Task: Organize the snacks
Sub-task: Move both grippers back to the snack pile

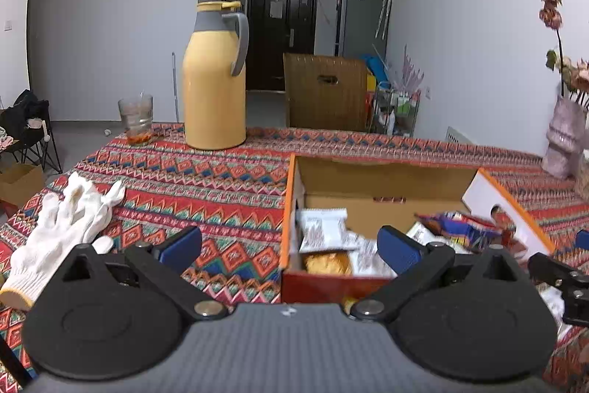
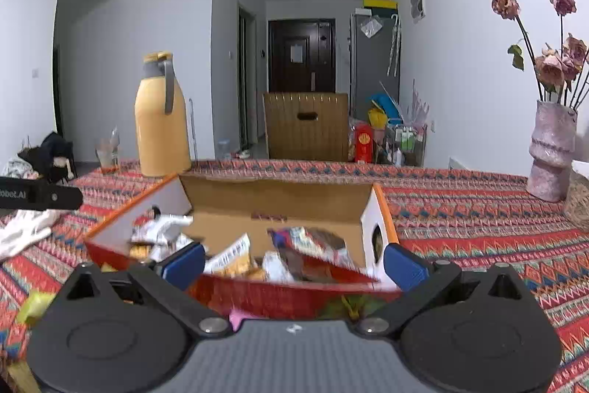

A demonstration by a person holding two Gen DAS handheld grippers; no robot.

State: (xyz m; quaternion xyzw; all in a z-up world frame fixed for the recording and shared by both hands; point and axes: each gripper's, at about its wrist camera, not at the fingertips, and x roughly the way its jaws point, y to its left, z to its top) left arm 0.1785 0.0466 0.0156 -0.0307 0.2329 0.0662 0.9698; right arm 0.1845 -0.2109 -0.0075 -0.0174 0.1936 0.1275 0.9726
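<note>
- On the patterned surface [image 1: 221, 179], at about 1 o'clock from the left claw [image 1: 291, 247], stood an open cardboard box [image 1: 386, 172] with snack packets [image 1: 324, 231] heaped inside.
- Left claw: spread wide, nothing between the blue pads [image 1: 182, 245], poised just short of the box's near left corner.
- Right claw [image 2: 294, 260]: likewise gaped wide and empty, aimed at 12 o'clock straight over the red front wall of the box [image 2: 279, 293].
- Beyond the box at 11 o'clock, a yellow thermos [image 1: 215, 87] and a drinking glass [image 1: 135, 118]; at 9 o'clock from the left claw, white gloves [image 1: 62, 227]; at 2 o'clock from the right claw, a vase of dried roses [image 2: 550, 153].
- Risk, as judged: front wall low and seemingly sagging, so a push from either claw could crumple it or shove the whole box toward the thermos.
- Also judged: packets loose and overlapping, so a wide pinch might catch two at once or tip one over the rim.
- Hard to read: packets at the box's centre and right blurred, brands and count not made out.
- Partly hidden under the right claw's body: pink, green and yellow scraps [image 2: 33, 306], possibly further snacks outside the box, not identifiable.
- Cut off: the surface's near edge and the hands holding both tools.
</note>
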